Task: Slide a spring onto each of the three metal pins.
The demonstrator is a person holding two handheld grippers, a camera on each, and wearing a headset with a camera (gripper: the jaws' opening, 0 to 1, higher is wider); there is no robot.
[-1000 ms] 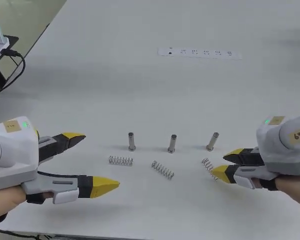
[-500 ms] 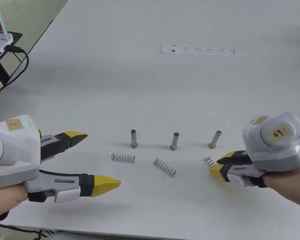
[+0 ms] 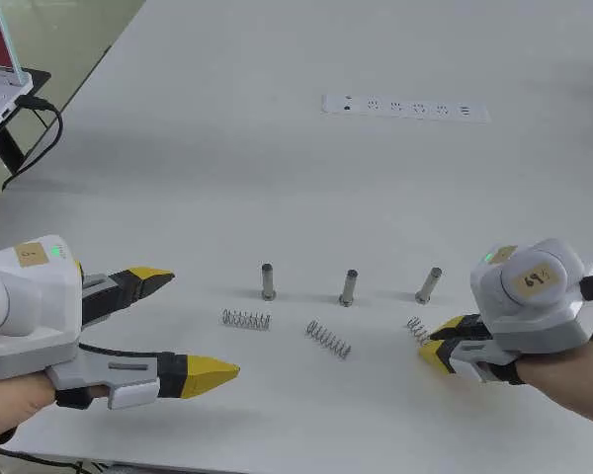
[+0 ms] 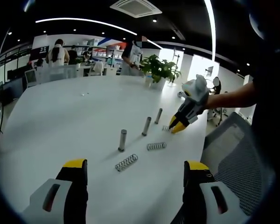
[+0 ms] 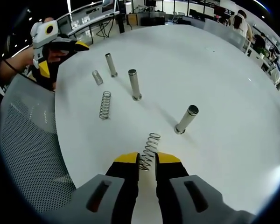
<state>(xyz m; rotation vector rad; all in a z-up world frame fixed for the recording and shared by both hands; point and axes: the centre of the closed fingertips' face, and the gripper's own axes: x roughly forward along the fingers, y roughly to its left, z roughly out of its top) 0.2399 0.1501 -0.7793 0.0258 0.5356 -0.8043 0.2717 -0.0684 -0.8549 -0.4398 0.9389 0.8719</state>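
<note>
Left claw (image 3: 200,323), yellow-tipped, gapes wide above the white bench (image 3: 277,178). Three upright grey metal pins (image 3: 348,287) stand in a row at centre. A coiled steel spring lies flat just in front of each: left spring (image 3: 246,319), middle spring (image 3: 328,339), right spring (image 3: 416,328). Right claw (image 5: 148,157), narrowed, appears to pinch the right spring's near end, close to the rightmost pin (image 5: 185,119).
</note>
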